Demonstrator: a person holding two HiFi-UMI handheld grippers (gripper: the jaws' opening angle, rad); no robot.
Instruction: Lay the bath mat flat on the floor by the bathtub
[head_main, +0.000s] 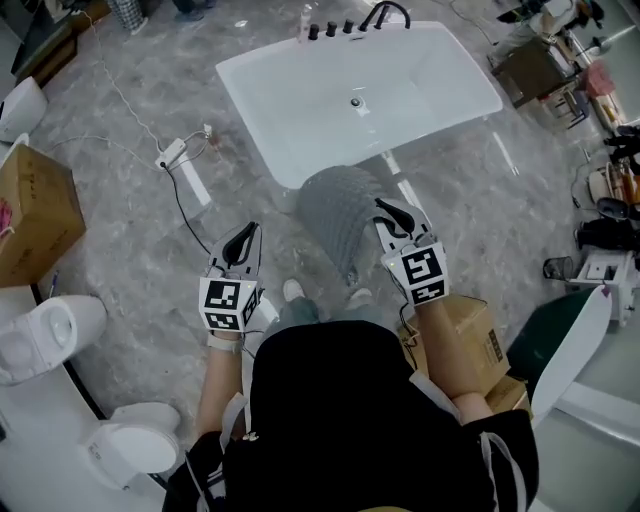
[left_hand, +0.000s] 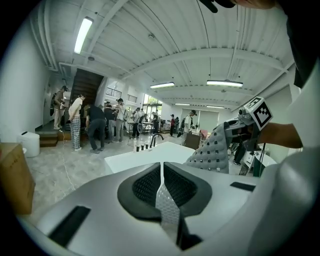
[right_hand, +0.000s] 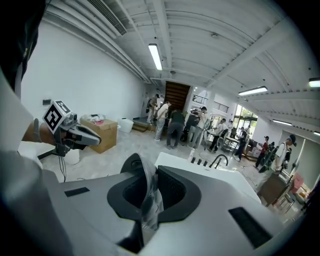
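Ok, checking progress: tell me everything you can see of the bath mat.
The bath mat is grey and soft-looking, textured on one face and dotted with small dark squares on the other. It hangs bunched from the right gripper, which is shut on its upper edge, before the near end of the white bathtub, not yet flat. The left gripper is clear of it.

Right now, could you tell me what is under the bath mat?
Grey floor beside the bathtub and a shoe; the patch the bath mat hides cannot be seen.
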